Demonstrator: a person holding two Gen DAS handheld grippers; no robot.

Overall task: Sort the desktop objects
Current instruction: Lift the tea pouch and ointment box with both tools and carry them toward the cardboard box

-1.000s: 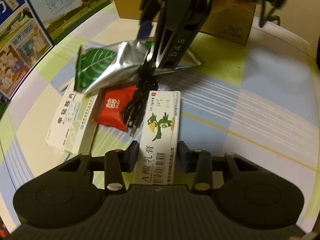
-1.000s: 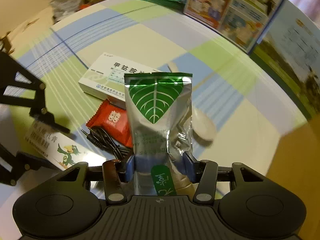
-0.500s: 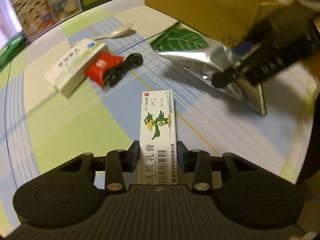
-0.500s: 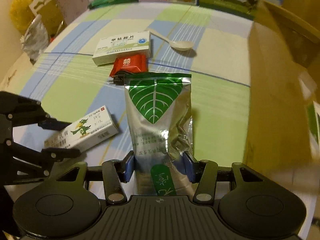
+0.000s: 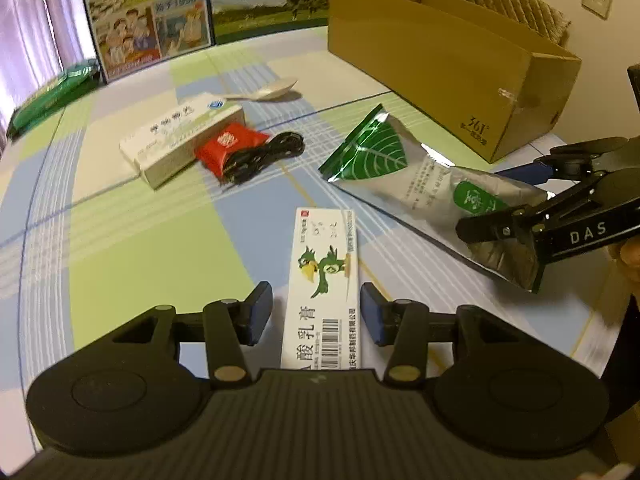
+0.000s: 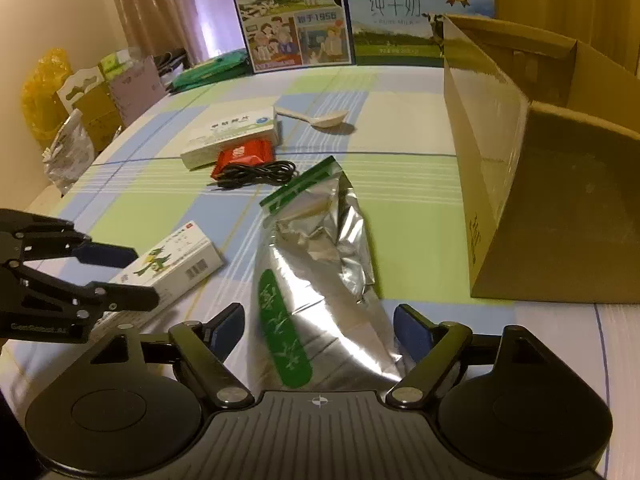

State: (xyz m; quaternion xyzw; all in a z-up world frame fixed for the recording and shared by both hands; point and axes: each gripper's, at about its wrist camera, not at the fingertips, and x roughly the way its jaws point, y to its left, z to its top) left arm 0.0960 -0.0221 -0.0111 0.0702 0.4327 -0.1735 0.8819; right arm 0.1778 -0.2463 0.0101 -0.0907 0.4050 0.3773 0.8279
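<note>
A second ago both grippers were clamped on their loads and held them up off the cloth; now both have let go, and the ointment box and the foil pouch lie flat on the checked tablecloth point(image 5: 132, 240).

The left gripper point(image 5: 316, 312) stands with its jaws spread wider than the ointment box point(image 5: 326, 280), a clear gap on each side; the box with the green parrot lies between the blue pads, its near end hidden under the gripper body. From the right wrist view the same box point(image 6: 168, 268) lies flat between those two fingers, touching neither that I can see.

The right gripper point(image 6: 320, 332) is also spread wide, its pads well off the sides of the silver foil pouch point(image 6: 320, 280), which lies crumpled on the cloth with its green zip end pointing away. The pouch's near end runs under the gripper body. From the left wrist view, the pouch point(image 5: 420, 184) shows its leaf print, and the right tool's fingers cover its far corner.

Beyond, the white medicine box point(image 5: 180, 140), the red sachet point(image 5: 228, 148) and the coiled black cable point(image 5: 268, 156) sit bunched together, the sachet touching both neighbours. The pale spoon point(image 5: 268, 90) lies just behind them. The open cardboard box point(image 6: 520, 184) stands at the right, just beside the pouch, its inside hard to make out.
</note>
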